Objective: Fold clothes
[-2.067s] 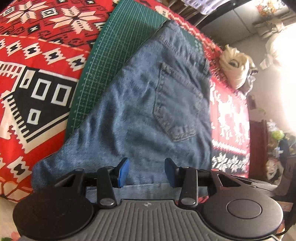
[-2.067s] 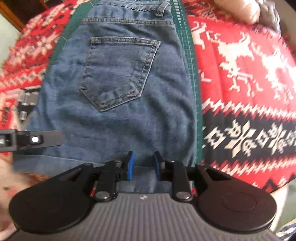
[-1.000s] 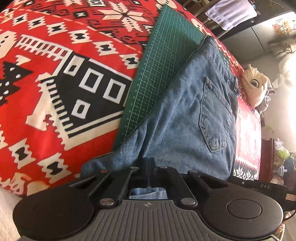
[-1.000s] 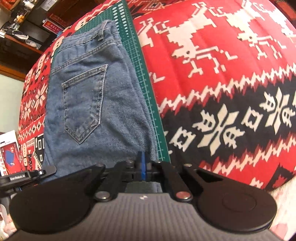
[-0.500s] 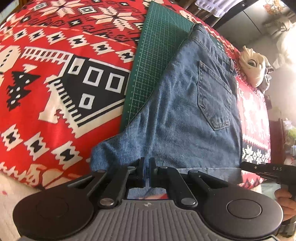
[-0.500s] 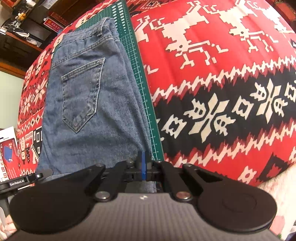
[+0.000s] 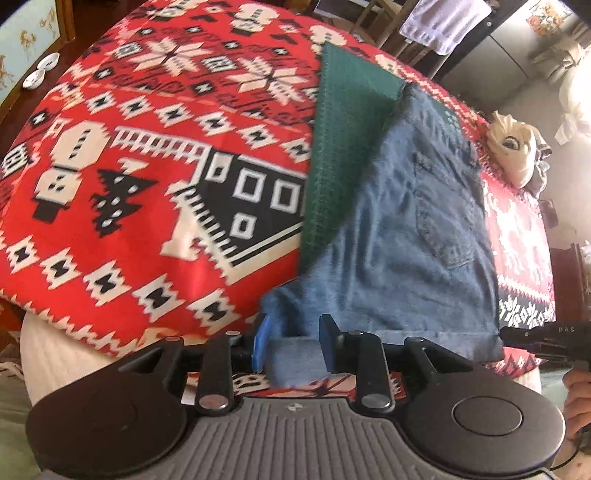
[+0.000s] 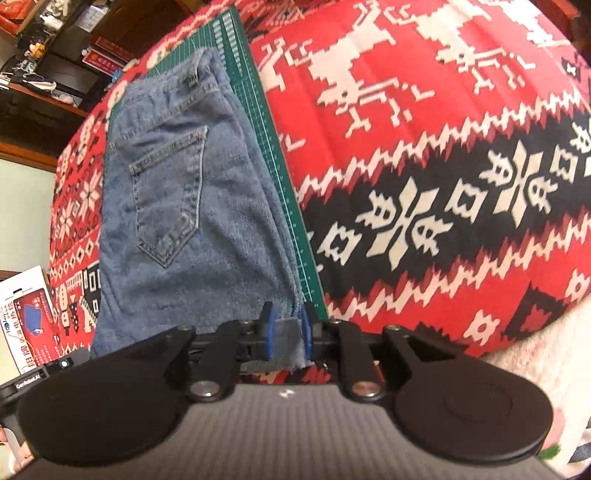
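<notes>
Left wrist view: the left gripper (image 7: 291, 341) sits low at the near edge of the jeans (image 7: 402, 236), blue pads spread wide with the near hem lying between them, apparently ungripped. The jeans lie folded on a green mat (image 7: 336, 147) over a red patterned blanket (image 7: 147, 166), back pocket up, waistband at the far end. At far right the other tool pokes in, its black body marked "DAS", with a bit of a hand (image 7: 576, 398) beneath it. A white towel (image 7: 443, 22) hangs far off.

Right wrist view: the right gripper (image 8: 287, 328) is at the jeans' (image 8: 184, 229) near right corner, pads parted a little, a strip of hem between them; whether they press it, I cannot tell. The mat's (image 8: 273, 166) ruled edge runs along the jeans' right side. On the left, the other tool's arm reads "GenRobot.AI". Behind it, a white box (image 8: 26, 314) carries printed characters, too small to read.
</notes>
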Demonstrator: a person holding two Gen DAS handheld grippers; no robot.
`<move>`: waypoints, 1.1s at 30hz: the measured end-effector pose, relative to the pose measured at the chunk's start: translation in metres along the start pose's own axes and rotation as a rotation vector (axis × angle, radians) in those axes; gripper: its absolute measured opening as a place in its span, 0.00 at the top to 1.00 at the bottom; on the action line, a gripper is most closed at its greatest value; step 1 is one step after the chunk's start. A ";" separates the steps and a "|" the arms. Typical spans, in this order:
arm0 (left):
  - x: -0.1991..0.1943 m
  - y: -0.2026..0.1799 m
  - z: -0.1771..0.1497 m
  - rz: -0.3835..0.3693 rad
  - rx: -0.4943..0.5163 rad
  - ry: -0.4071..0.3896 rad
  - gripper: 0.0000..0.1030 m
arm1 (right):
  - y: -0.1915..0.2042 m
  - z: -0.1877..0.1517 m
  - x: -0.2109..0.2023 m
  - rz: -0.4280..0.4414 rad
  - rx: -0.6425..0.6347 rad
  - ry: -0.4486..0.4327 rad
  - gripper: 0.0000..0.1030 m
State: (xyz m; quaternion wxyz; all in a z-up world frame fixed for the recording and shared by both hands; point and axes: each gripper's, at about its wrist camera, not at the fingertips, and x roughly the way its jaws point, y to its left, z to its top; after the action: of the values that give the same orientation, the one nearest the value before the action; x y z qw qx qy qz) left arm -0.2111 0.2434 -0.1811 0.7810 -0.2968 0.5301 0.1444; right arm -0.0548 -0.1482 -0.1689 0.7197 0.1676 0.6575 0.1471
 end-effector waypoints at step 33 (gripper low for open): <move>0.015 0.006 -0.027 -0.064 -0.033 0.146 0.83 | 0.012 -0.049 0.002 -0.072 -0.073 0.058 0.87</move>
State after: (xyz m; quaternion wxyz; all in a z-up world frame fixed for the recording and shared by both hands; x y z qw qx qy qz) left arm -0.2289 0.2303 -0.2039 0.7394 -0.3362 0.5736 0.1062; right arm -0.1033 -0.1344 -0.1697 0.7108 0.1130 0.6780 0.1496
